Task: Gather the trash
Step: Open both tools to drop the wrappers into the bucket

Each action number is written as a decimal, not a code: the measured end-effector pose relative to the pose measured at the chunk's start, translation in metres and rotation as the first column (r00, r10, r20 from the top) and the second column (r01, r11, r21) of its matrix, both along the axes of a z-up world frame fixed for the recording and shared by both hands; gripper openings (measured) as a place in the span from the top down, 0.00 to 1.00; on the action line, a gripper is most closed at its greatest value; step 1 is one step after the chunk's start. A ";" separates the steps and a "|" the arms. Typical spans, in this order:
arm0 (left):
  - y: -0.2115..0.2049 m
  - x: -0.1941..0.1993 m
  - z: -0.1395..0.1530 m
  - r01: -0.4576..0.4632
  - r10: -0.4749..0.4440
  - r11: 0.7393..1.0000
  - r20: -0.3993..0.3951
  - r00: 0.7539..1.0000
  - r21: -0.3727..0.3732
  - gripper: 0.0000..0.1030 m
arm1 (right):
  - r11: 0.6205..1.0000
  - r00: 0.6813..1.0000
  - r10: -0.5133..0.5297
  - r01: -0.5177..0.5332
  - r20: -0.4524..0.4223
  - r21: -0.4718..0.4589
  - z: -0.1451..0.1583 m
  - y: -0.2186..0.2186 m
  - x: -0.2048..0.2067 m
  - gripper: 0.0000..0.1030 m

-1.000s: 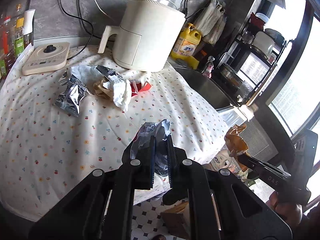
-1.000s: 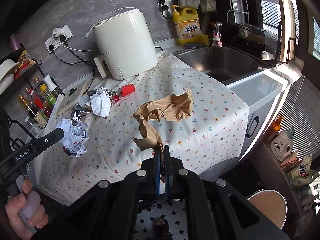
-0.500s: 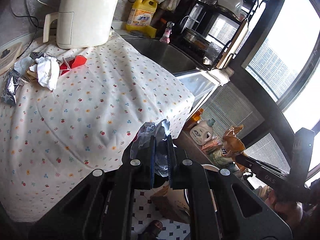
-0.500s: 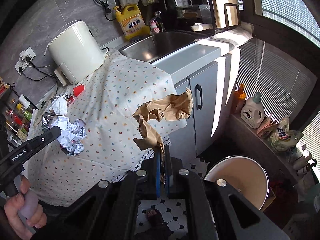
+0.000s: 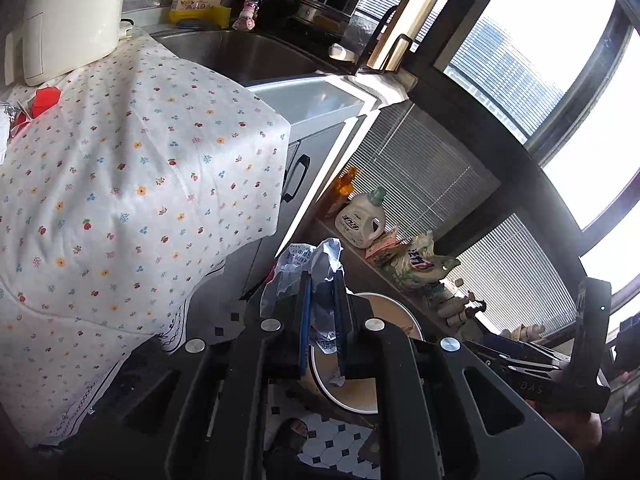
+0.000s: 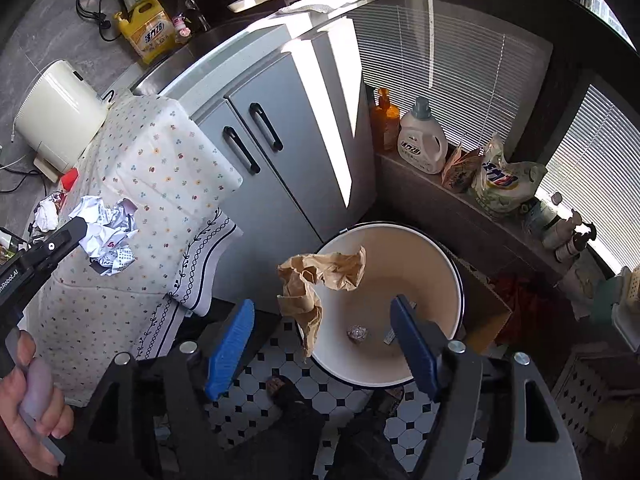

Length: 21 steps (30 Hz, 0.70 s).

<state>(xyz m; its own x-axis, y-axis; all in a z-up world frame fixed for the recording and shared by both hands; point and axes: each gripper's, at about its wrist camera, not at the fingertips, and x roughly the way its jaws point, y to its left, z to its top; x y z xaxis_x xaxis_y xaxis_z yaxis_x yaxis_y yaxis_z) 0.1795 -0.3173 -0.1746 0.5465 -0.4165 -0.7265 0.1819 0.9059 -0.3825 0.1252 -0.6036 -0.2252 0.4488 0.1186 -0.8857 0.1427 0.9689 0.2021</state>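
Right gripper (image 6: pixel 322 344): its jaws stand wide apart and have just been opening. Nothing is pinched between the blue pads (image 6: pixel 230 350).
Brown paper (image 6: pixel 320 280): crumpled, in the air over the near rim of the bin, between the jaws but higher up. No pad touches it.
Bin (image 6: pixel 448 264): a round, cream pail with a dark rim. It stands on the black and white floor, right under the right gripper.
In the bin: a small shiny ball (image 6: pixel 357 334) lies on the bottom. A tiny white scrap lies just beside it.
Left gripper (image 5: pixel 323 312): its jaws are squeezed tight on a white paper ball (image 5: pixel 316 264). The ball sticks up past the tips.
Where the white ball is: to the left of the bin in the right wrist view, held in front of the cloth. In the left wrist view part of the bin shows just behind it.
Hand (image 6: pixel 28 392): holds the left gripper's handle, well to the left of the bin.
Cloth (image 5: pixel 120 184): white with little flowers. It covers the counter left of the bin and hangs down the side.
More trash (image 6: pixel 46 212): white and shiny bits and a red piece (image 6: pixel 70 178) lie on the cloth, far from the bin.
Cabinet (image 6: pixel 288 152): grey doors with black handles, just behind the bin.
Ledge by the bin: a white jug (image 6: pixel 422 140), an orange bottle (image 6: pixel 386 118) and some bags stand there.
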 end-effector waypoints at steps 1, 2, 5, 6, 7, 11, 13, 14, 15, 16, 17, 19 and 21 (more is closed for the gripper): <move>-0.008 0.000 -0.003 0.009 -0.009 1.000 -0.005 1.000 -0.001 0.90 | 1.000 1.000 -0.002 0.002 -0.007 -0.005 0.000 -0.007 -0.001 0.30; -0.015 0.000 -0.006 0.017 -0.017 1.000 -0.010 1.000 -0.002 0.90 | 1.000 1.000 -0.013 0.012 -0.009 -0.007 0.000 -0.014 -0.003 0.30; -0.039 0.000 -0.013 0.046 -0.046 0.999 -0.026 0.999 -0.011 0.89 | 0.999 0.999 -0.052 0.052 -0.007 -0.008 0.001 -0.039 -0.007 0.30; -0.047 0.000 -0.016 0.057 -0.057 0.998 -0.030 0.998 -0.012 0.89 | 0.998 0.998 -0.067 0.067 -0.007 -0.010 0.001 -0.049 -0.009 0.30; -0.055 0.000 -0.018 0.068 -0.069 0.998 -0.035 0.997 -0.014 0.89 | 0.997 0.997 -0.079 0.079 -0.004 -0.009 0.002 -0.057 -0.011 0.30; -0.089 0.000 -0.028 0.122 -0.122 0.992 -0.058 0.991 -0.017 0.89 | 0.993 0.993 -0.120 0.120 0.010 -0.006 0.006 -0.086 -0.021 0.30; -0.107 0.002 -0.032 0.151 -0.151 0.988 -0.070 0.986 -0.015 0.89 | 0.991 0.991 -0.136 0.136 0.015 -0.005 0.008 -0.097 -0.026 0.30; -0.115 0.003 -0.034 0.164 -0.165 0.986 -0.077 0.983 -0.014 0.89 | 0.989 0.989 -0.145 0.145 0.017 -0.005 0.008 -0.103 -0.027 0.30; -0.123 0.003 -0.035 0.178 -0.179 0.984 -0.085 0.980 -0.013 0.89 | 0.988 0.988 -0.151 0.152 0.019 -0.007 0.009 -0.107 -0.029 0.30; -0.131 0.003 -0.037 0.194 -0.195 0.981 -0.093 0.976 -0.015 0.89 | 0.987 0.987 -0.158 0.158 0.022 -0.010 0.009 -0.111 -0.031 0.30; -0.138 0.004 -0.038 0.208 -0.209 0.978 -0.102 0.973 -0.019 0.88 | 0.986 0.986 -0.165 0.165 0.024 -0.011 0.009 -0.115 -0.033 0.30; -0.149 0.004 -0.041 0.232 -0.236 0.972 -0.126 0.964 -0.041 0.78 | 0.984 0.983 -0.180 0.180 0.027 -0.005 0.009 -0.121 -0.036 0.30; -0.155 0.005 -0.043 0.241 -0.248 0.968 -0.145 0.958 -0.063 0.40 | 0.981 0.980 -0.195 0.195 0.029 0.004 0.008 -0.126 -0.038 0.30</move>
